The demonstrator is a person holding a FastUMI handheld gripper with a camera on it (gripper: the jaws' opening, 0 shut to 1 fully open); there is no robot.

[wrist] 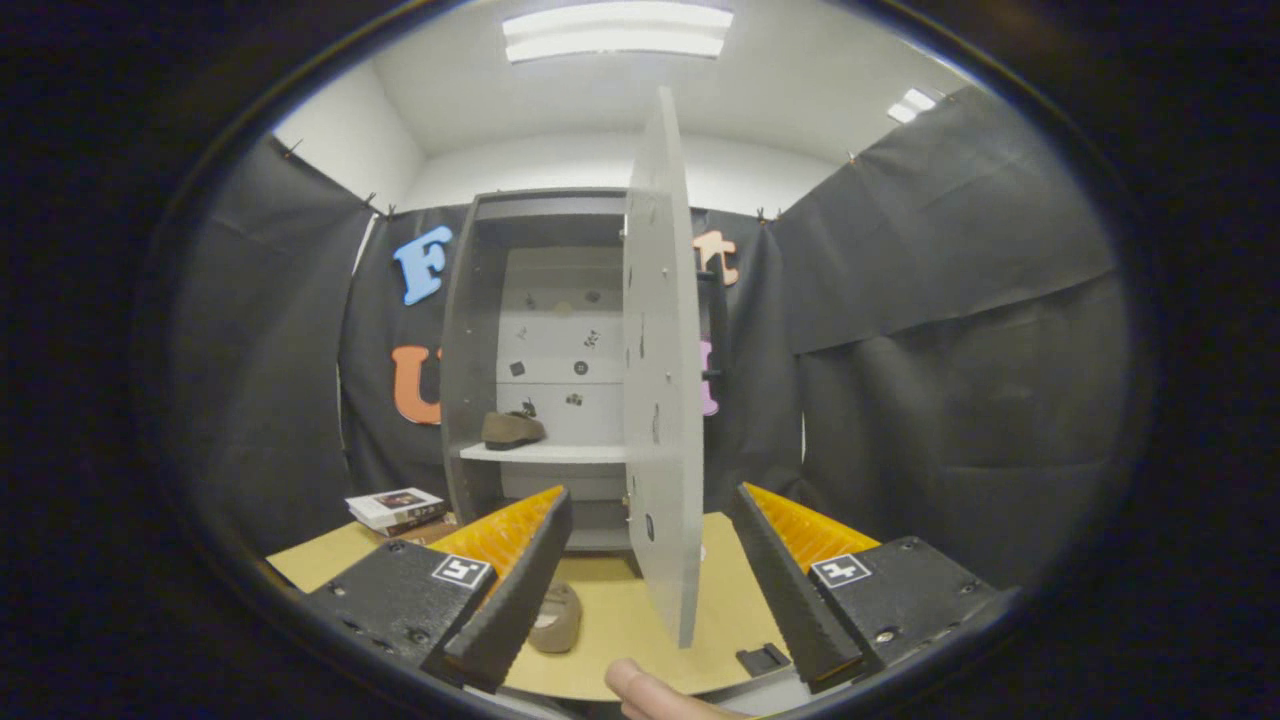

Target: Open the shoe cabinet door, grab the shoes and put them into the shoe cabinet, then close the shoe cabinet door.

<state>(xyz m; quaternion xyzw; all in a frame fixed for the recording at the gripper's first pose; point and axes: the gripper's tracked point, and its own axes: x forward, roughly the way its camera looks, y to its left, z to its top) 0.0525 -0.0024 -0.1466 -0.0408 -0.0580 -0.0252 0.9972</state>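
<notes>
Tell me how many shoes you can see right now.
2. One shoe sits on the shelf inside the open cabinet. The other shoe lies on the table, partly behind the open gripper's left finger. The door may hide more.

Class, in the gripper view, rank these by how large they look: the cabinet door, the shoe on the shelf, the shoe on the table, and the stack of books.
1. Cabinet door, by far the largest.
2. Stack of books.
3. Shoe on the shelf and shoe on the table look alike; the table shoe sits nearer, partly behind a finger of the open gripper, so no ranking.
</notes>
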